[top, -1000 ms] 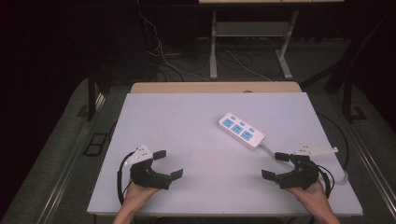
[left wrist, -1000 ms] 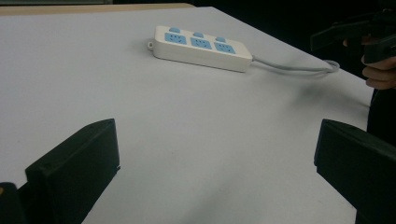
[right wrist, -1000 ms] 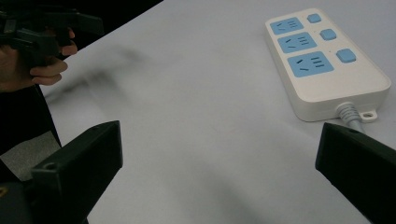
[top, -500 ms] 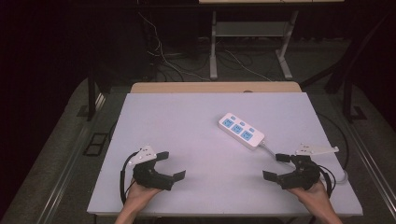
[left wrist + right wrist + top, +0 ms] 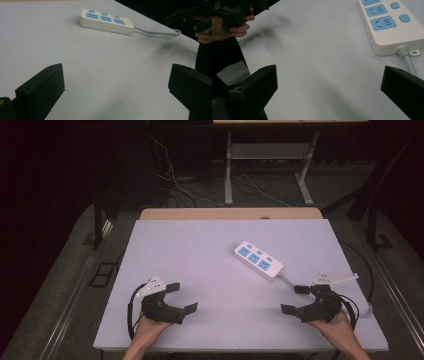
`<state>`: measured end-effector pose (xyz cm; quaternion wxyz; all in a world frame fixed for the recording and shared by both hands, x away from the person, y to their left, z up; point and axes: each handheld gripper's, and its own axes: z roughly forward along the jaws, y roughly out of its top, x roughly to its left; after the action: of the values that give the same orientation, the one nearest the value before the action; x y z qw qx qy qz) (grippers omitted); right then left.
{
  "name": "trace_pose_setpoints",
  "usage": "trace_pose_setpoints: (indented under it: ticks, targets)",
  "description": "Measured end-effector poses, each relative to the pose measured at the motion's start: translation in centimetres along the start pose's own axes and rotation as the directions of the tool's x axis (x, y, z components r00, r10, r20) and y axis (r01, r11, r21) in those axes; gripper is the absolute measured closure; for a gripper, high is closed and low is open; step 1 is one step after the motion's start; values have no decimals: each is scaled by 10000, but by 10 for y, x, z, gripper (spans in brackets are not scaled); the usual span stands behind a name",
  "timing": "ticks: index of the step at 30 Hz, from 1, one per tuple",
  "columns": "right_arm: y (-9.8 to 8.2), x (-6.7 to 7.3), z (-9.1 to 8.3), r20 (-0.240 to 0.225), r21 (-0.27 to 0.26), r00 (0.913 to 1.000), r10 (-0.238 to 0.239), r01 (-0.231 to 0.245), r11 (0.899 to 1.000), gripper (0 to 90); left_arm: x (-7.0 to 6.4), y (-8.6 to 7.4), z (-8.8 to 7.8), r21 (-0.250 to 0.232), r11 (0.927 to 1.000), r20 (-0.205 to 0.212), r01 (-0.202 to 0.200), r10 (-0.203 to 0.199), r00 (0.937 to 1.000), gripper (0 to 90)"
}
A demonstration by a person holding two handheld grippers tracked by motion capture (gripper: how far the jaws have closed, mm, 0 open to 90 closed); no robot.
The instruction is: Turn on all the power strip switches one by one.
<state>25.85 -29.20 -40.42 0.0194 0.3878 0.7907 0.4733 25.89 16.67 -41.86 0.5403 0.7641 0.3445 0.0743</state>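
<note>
while both your hands rest at the near edge of the pale lavender-white tabletop (image 5: 200,250), each claw stands wide w/ nothing between the jaws. left gripper (image 5: 176,298) sits near-left, jaws spread, angled toward table centre. right gripper (image 5: 298,300) sits near-right, jaws equally spread, pointing left-ish. white rectangular plastic power strip w/ three blue sockets (image 5: 258,259) lies flat right of centre, diagonal, well apart from left gripper, nearer the right one. its grey cable (image 5: 288,280) leaves the near-right end and runs toward your right hand (image 5: 334,322). in right gripper view the strip (image 5: 390,25) lies ahead-right of the jaws, not touching; in left gripper view it lies far ahead (image 5: 105,21).
</note>
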Motion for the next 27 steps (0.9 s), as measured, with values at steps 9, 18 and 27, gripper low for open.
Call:
trace_pose_setpoints:
  ticks: [9,18,27]
  targets:
    - [13,-2,-3,-60,367,9998,-167,169,9992,6,2,0,0,51,10000,45,35,-36,10000,0]
    - [28,-4,-3,-85,545,9990,-447,451,9975,6,4,0,0,11,9999,28,135,-135,9999,0]
    - [45,-9,-1,-104,761,9982,-588,595,9953,6,5,0,-1,-137,9995,124,287,-285,9995,0]
